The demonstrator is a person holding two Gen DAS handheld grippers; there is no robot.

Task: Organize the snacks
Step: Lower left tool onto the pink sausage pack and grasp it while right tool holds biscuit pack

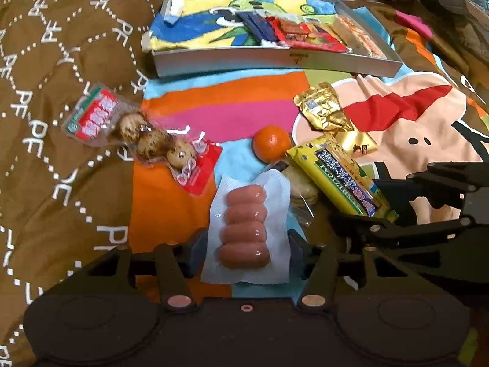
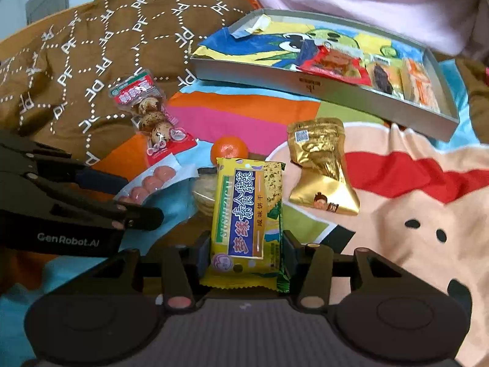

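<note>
My left gripper (image 1: 244,246) has its jaws closed against the sides of a clear pack of small pink sausages (image 1: 244,226); the pack also shows in the right wrist view (image 2: 149,185). My right gripper (image 2: 246,249) is shut on a yellow cracker packet (image 2: 247,217), which also shows in the left wrist view (image 1: 339,179). A grey tray (image 1: 275,61) at the back holds several snack packets on a colourful liner; it also shows in the right wrist view (image 2: 324,87).
On the bedspread lie a quail egg pack (image 1: 143,137), a mandarin (image 1: 271,143), a gold foil pouch (image 1: 328,111) and a round cracker pack (image 2: 206,194) under the yellow packet. A brown quilt (image 1: 61,91) rises at the left.
</note>
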